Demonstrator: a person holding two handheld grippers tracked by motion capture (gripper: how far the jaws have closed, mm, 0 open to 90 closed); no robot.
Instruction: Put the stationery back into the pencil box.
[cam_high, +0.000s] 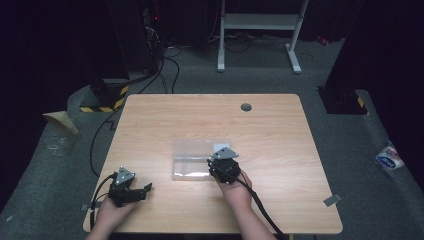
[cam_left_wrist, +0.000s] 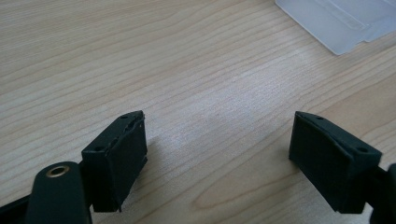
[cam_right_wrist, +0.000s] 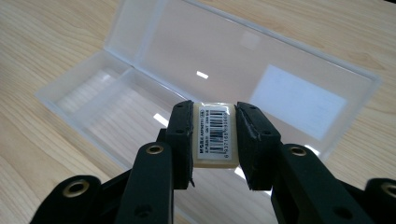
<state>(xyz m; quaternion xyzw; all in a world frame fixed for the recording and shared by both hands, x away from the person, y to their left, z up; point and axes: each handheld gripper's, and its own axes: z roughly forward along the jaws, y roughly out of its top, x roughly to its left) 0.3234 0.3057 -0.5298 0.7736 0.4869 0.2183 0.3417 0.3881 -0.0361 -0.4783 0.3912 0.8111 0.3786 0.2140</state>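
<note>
Right gripper (cam_right_wrist: 214, 140), low centre of its own view, is clamped on a small barcoded eraser (cam_right_wrist: 214, 136), held above the open clear plastic case (cam_right_wrist: 112, 88), probably for dropping in. Left gripper (cam_left_wrist: 217, 154) is released, parked over bare table (cam_left_wrist: 93, 56). Case walls are low, with free wood all round.

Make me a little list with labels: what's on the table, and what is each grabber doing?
table: wooden table
box: clear plastic box, lid open, lying flat
right gripper: shut on a small eraser with a barcode label, above the box
left gripper: open, nothing between its jaws, over bare wood
hands: one on each gripper
</note>
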